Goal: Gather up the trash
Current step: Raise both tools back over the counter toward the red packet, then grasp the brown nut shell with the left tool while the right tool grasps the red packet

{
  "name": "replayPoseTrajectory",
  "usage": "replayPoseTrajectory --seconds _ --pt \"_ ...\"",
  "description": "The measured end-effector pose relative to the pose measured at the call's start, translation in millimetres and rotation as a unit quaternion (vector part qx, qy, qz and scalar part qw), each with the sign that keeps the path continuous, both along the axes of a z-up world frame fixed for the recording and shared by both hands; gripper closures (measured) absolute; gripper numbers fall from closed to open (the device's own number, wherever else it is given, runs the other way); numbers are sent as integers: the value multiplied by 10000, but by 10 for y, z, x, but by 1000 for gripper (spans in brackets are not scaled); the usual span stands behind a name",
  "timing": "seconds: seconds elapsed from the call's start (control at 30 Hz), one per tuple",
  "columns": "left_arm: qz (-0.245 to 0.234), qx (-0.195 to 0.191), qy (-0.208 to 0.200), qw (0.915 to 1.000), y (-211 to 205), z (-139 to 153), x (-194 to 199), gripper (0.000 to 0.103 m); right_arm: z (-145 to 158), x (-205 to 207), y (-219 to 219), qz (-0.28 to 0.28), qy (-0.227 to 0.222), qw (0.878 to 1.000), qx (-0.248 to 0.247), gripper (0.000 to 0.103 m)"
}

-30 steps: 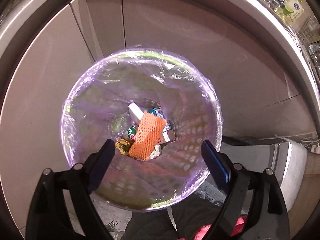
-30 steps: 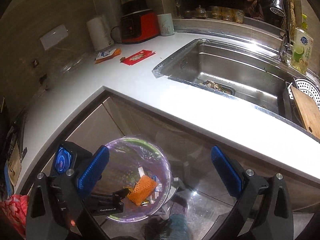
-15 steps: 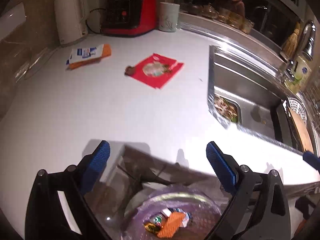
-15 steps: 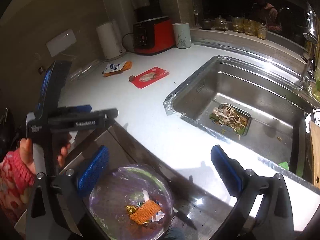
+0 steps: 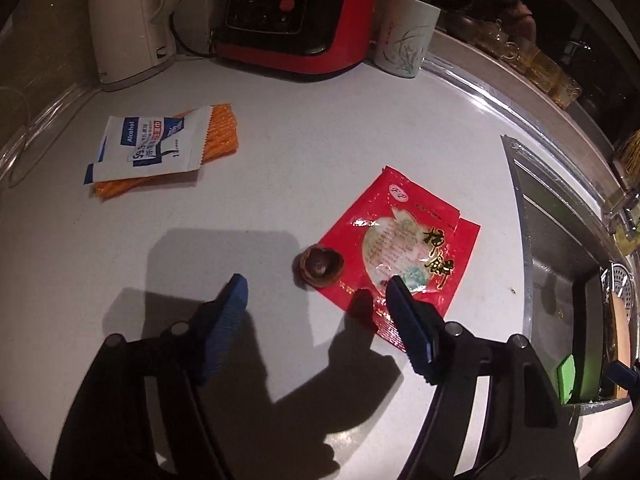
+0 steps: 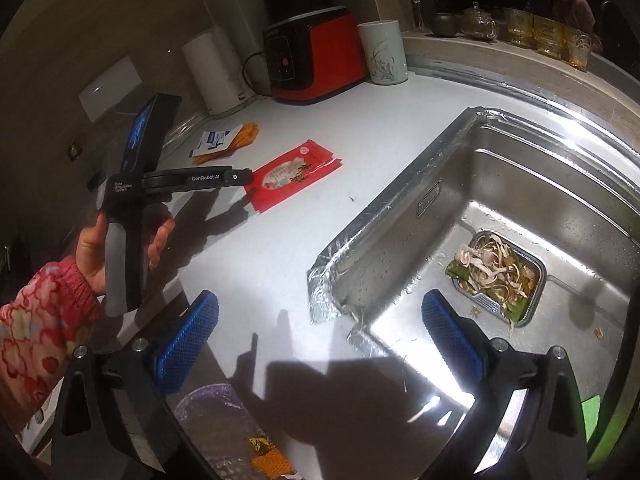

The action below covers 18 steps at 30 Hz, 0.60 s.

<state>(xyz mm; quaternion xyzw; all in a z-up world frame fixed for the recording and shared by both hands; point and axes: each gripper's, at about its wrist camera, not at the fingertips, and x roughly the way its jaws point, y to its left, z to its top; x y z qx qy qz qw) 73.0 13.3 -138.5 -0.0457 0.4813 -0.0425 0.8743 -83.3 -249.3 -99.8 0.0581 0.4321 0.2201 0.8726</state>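
White stone countertop (image 5: pixel 280 152) is carrying the trash. Flat red foil wrapper (image 5: pixel 404 248) is lying mid-counter; small brown nut shell (image 5: pixel 320 267) is touching its near edge. Your left gripper (image 5: pixel 316 304) is closing, nothing between the jaws; your right gripper (image 6: pixel 320 328) is hanging released, empty. Risk: pads may be skidding over flat foil, flicking the shell away.

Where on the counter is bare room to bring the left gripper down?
Bare counter lies between the alcohol wipe packet and the red wrapper, and nearer, left of the brown shell. It is crowded along the back: kettle, red appliance, cup.
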Motion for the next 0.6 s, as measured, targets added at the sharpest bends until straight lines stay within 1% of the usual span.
replayPoseTrajectory --seconds 0.07,0.1,0.17,0.3,0.4,0.43,0.6 --pt "-34 27 62 10000 -6 -44 45 47 -30 90 9 27 38 10000 26 2" --pt "-19 86 -6 10000 -6 -42 44 48 -45 126 16 49 48 10000 36 2" --pt "-28 92 -14 10000 1 -44 56 49 -62 186 30 84 56 9999 42 2" --pt "-36 77 -12 10000 27 -25 75 70 -108 269 81 148 108 9998 52 2" --pt "-38 85 -18 10000 44 -28 73 78 -140 307 101 184 130 9997 47 2" --pt "-36 81 -28 10000 47 -29 65 79 -150 313 109 194 144 9997 47 2" --pt "23 124 -114 9999 60 -26 42 79 -152 403 204 308 127 9994 -14 2"
